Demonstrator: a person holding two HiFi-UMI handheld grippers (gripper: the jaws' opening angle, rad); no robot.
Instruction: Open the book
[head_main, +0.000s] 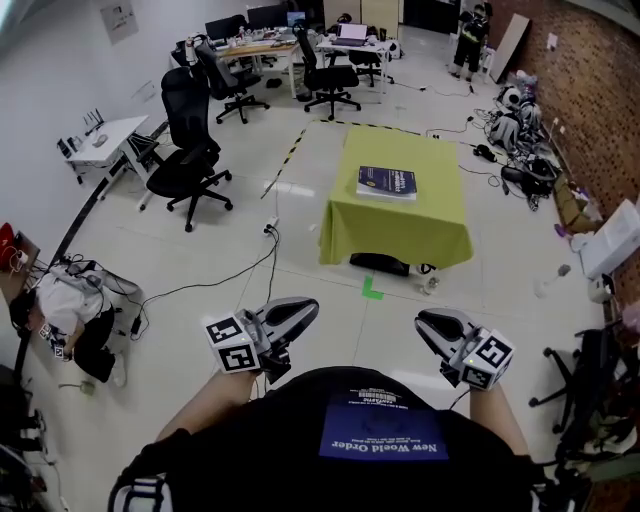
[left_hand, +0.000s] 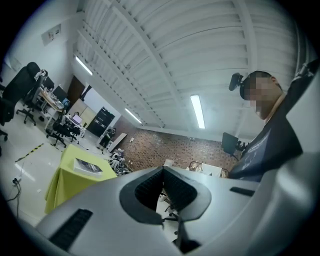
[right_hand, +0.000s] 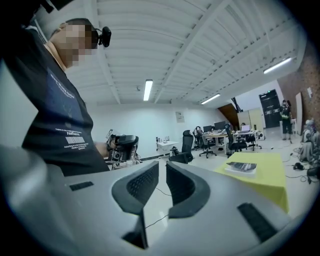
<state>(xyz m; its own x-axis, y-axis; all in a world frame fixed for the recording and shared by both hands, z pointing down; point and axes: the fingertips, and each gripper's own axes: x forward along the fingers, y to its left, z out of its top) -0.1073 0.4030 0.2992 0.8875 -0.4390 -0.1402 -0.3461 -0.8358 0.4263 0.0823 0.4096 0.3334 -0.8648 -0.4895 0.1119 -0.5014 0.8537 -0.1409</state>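
Closed dark-blue book (head_main: 387, 182) laid flat mid green-clothed surface (head_main: 440, 225), cover up for lifting; L gripper (head_main: 303, 310) fingers pressed together, R gripper (head_main: 430, 323) fingers slightly spread, empty.

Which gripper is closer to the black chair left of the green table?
Left. The left gripper is below-right of the chair in the head view; the right gripper lies farther right.

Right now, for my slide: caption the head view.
Closed book on green table; left gripper and right gripper away, empty.
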